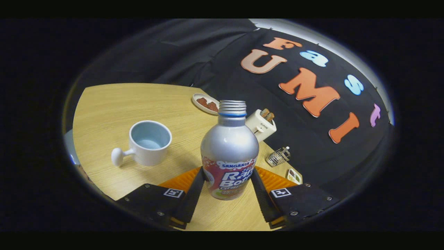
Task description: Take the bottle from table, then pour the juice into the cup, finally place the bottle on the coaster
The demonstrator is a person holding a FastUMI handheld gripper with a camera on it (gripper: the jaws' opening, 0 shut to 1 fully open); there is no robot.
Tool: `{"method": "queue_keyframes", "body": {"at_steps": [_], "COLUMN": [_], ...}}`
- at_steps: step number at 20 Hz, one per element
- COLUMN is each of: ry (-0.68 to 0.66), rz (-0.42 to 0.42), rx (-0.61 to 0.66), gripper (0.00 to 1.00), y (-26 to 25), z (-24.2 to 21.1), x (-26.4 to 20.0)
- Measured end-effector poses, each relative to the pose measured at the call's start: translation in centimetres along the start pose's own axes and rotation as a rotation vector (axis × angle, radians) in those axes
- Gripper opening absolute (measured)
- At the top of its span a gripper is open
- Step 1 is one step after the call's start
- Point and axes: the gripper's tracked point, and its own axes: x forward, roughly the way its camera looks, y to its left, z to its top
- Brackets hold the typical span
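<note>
Between the gripper (pixel 227 184) fingers, bottle (pixel 229 152) clamped at its label band, upright, uncapped — cup (pixel 149 142) lies at ten o'clock.

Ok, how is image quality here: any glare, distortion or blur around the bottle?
Gripper view: fisheye bends the wooden table edge into a curve; soft highlights on the silver aluminium bottle, held sharp between the gripper fingers; white mug casts a faint shadow; the far small items look soft.
</note>
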Motion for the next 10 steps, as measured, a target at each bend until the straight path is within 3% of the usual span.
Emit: {"method": "queue_keyframes", "body": {"at_steps": [10], "ry": [-0.080], "rz": [0.044], "rx": [0.448], "gripper": [0.77], "y": [-1.7], "z": [0.0], "x": [4.4]}}
